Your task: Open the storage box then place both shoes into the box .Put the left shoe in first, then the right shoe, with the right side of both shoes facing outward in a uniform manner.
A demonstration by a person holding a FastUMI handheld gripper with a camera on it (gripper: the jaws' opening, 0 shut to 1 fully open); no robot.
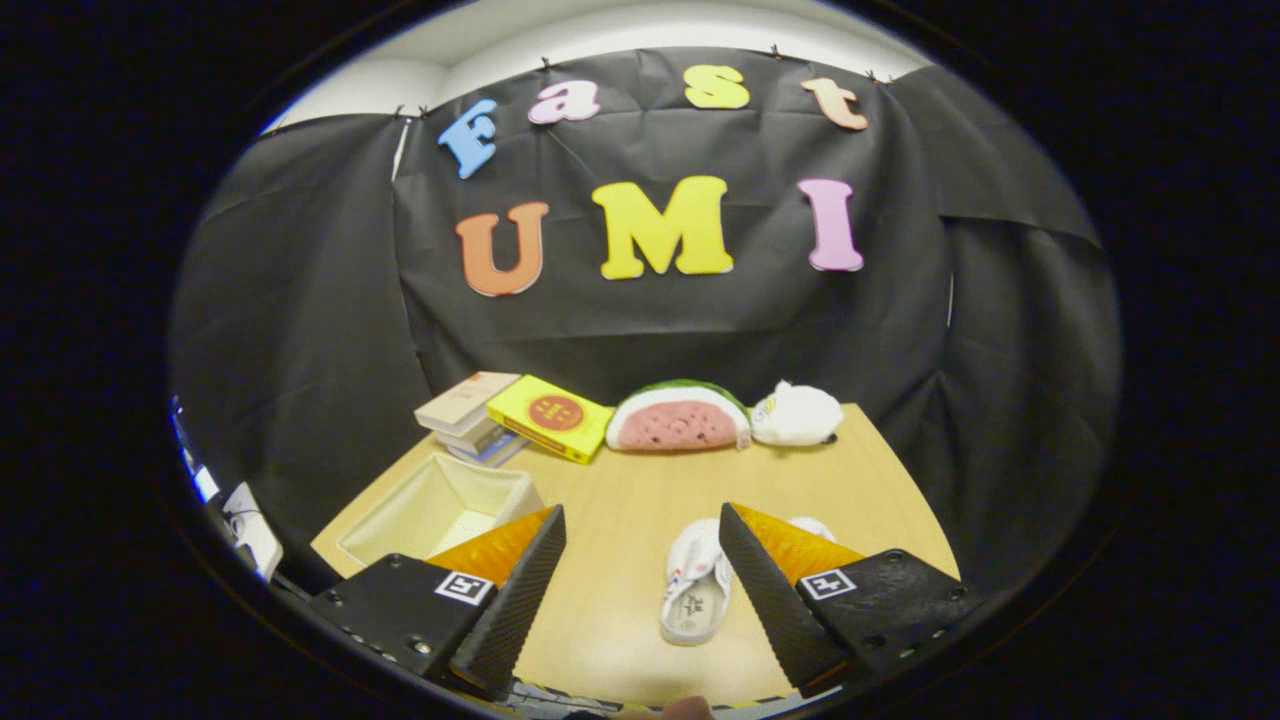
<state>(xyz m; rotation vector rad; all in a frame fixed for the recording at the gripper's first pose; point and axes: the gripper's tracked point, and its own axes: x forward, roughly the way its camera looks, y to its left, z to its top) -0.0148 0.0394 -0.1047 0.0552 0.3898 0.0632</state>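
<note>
My gripper [640, 525] is open above the wooden table [620, 500], with nothing between its fingers. A white shoe [697, 590] lies flat on the table just inside the right finger, its opening up. A second white shoe [815, 525] peeks out behind the right finger, mostly hidden by it. The cream storage box [440, 505] sits on the table beyond the left finger, its top open and its inside bare; the left finger covers its near corner.
At the table's far side lie a stack of books [470, 410], a yellow book [550, 415], a watermelon-slice plush [680, 420] and a white plush [797, 413]. Black cloth walls close in behind and on both sides.
</note>
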